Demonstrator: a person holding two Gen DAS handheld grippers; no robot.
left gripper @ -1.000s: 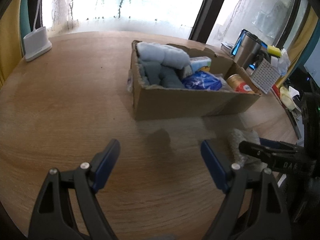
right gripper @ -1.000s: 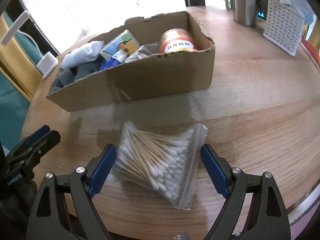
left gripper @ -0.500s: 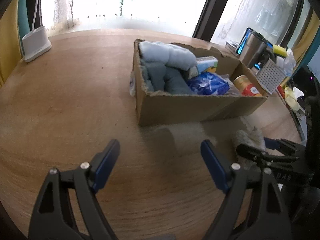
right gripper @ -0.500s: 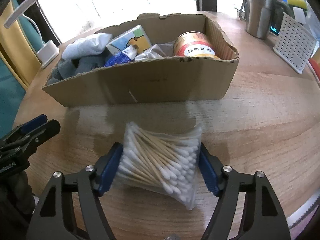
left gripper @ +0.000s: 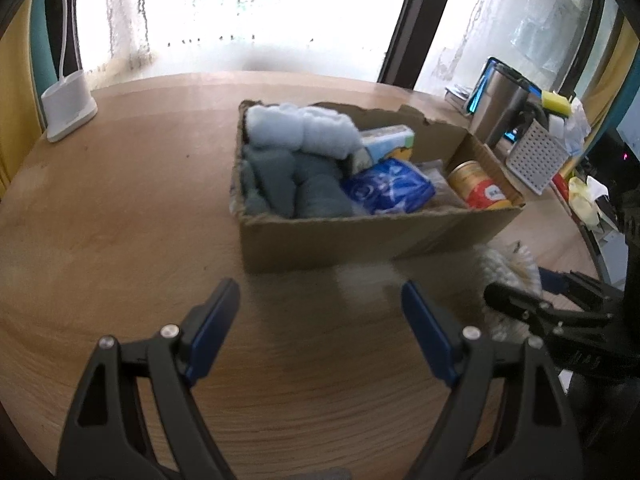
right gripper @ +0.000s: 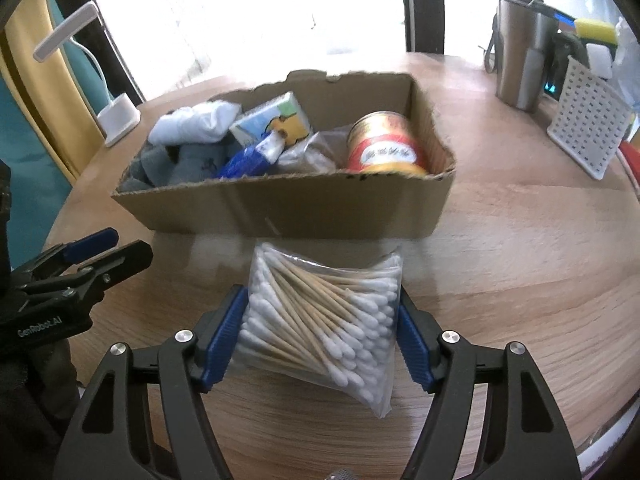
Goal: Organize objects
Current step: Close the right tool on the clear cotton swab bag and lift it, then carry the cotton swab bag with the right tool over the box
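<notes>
A clear bag of cotton swabs [right gripper: 324, 324] is held between the blue pads of my right gripper [right gripper: 320, 336], which is shut on it just above the wooden table, in front of the cardboard box [right gripper: 304, 204]. The box holds rolled towels [left gripper: 296, 152], a blue packet [left gripper: 388, 188], a small carton [right gripper: 272, 124] and a red tin [right gripper: 382, 148]. My left gripper [left gripper: 320, 320] is open and empty, low over the table left of the box front. In the left wrist view the swab bag [left gripper: 504, 268] shows at the right.
A steel tumbler [right gripper: 520, 48] and a white perforated rack [right gripper: 588, 120] stand at the back right. A white lamp base [left gripper: 68, 108] stands at the back left. The round wooden table [left gripper: 120, 208] has its edge close at the right [right gripper: 624, 412].
My right gripper closed on the swab bag and lifted it slightly toward the box. My left gripper stayed open and shifted a little.
</notes>
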